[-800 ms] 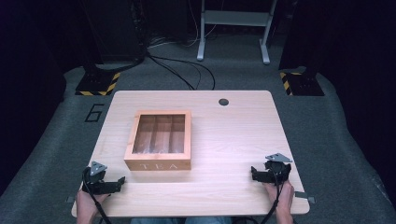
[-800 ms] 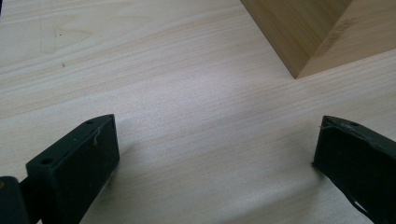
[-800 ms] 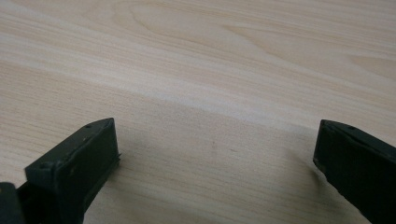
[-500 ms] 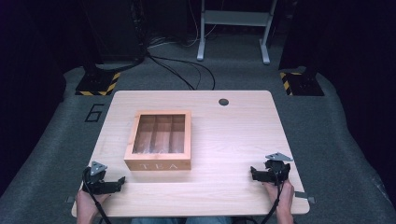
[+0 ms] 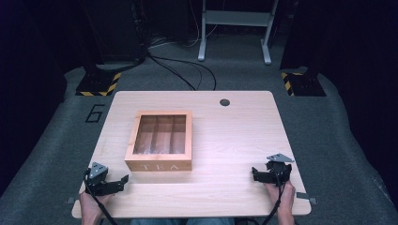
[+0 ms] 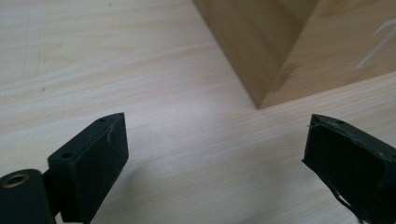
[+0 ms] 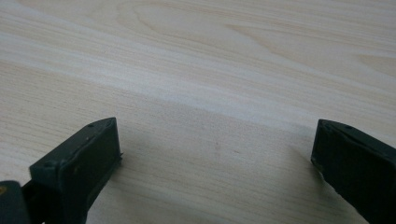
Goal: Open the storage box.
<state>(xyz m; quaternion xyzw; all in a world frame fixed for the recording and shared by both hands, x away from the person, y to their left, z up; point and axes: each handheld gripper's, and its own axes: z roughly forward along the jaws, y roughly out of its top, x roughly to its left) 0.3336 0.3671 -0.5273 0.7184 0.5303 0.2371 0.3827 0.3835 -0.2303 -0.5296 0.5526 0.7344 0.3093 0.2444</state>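
A wooden tea box (image 5: 160,139) with a clear window lid and "TEA" on its front stands shut left of the table's middle. Through the lid I see three dividers' compartments. My left gripper (image 5: 123,180) rests open on the table at the front left, just left of the box's near corner (image 6: 266,88). Its jaws stand wide apart with bare wood between them (image 6: 215,154). My right gripper (image 5: 254,172) rests open near the front right edge, jaws wide apart over bare table (image 7: 215,149), well clear of the box.
The light wooden table (image 5: 234,136) has a round cable hole (image 5: 225,102) at the back. Behind it on the grey floor lie black cables (image 5: 187,75), a white stand's legs (image 5: 234,33) and two yellow-black striped bases (image 5: 98,84).
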